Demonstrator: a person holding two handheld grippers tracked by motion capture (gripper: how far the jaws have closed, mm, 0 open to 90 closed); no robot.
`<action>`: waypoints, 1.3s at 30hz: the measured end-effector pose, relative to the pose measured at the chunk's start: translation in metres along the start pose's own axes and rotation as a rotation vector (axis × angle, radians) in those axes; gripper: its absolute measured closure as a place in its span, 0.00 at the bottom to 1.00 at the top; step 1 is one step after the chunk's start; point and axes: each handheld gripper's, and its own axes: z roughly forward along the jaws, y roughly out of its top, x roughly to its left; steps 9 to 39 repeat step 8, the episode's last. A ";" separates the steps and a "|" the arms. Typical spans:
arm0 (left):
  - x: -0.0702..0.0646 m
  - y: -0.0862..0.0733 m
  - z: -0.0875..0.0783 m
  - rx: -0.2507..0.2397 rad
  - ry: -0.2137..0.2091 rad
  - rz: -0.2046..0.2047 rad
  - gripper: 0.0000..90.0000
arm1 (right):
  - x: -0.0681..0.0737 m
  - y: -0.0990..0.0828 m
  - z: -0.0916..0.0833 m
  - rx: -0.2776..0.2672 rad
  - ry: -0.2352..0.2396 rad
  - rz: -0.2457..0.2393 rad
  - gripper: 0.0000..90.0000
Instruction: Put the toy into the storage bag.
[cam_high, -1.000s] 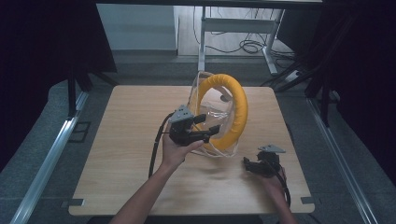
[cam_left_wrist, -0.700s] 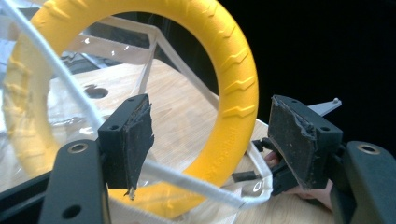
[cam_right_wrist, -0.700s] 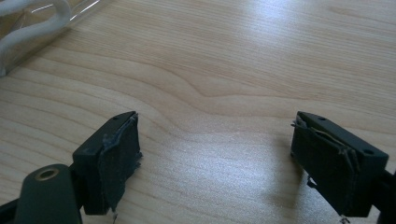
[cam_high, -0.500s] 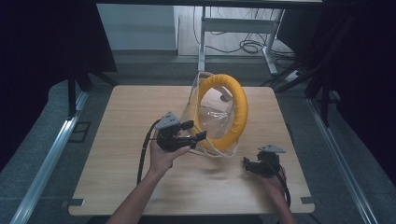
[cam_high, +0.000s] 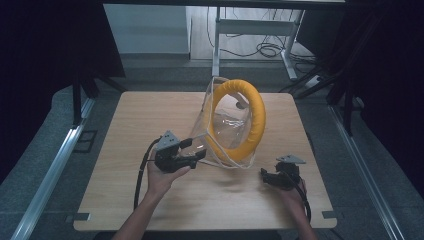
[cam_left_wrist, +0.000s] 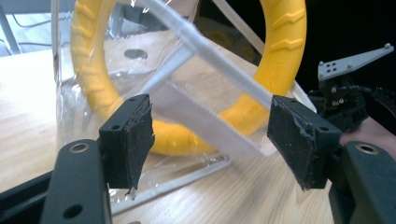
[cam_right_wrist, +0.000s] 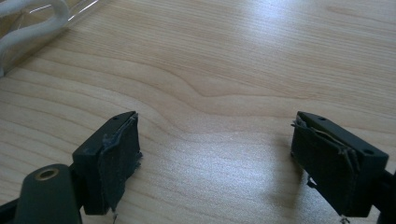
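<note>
We hold the left gripper (cam_high: 192, 151) low over the worktop (cam_high: 120, 130), its fingers (cam_left_wrist: 135, 135) spread wide and holding nothing, aimed at the near edge of the bag (cam_high: 220, 135). We judge they are kept apart so that something of the bag can pass between them. Through the gap between those fingers, just ahead of them, lies a flat white strap (cam_left_wrist: 201, 119) of the bag, with the clear plastic wall around it.

The bag stands upright near the middle of the worktop, beyond and to the right of the left fingers. Inside it a yellow ring (cam_high: 250, 112) stands on edge, propped by the plastic walls, which is probably why the whole thing keeps its shape.

Further right, our right gripper (cam_high: 267, 177) sits low near the worktop's near edge, clear of the bag. Its fingers (cam_right_wrist: 114, 158) are also wide and empty, with bare wood between them and a bit of the bag's white edging (cam_right_wrist: 32, 18) well ahead to their left. It looks parked, out of the way.
</note>
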 end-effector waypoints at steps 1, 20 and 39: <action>0.001 -0.002 -0.001 0.004 0.006 0.002 0.35 | 0.000 0.000 0.000 0.000 0.000 0.001 0.18; 0.005 -0.010 -0.003 0.013 0.009 -0.020 0.35 | 0.000 0.000 0.000 0.001 -0.001 0.002 0.18; 0.005 -0.010 -0.003 0.013 0.009 -0.020 0.35 | 0.000 0.000 0.000 0.001 -0.001 0.002 0.18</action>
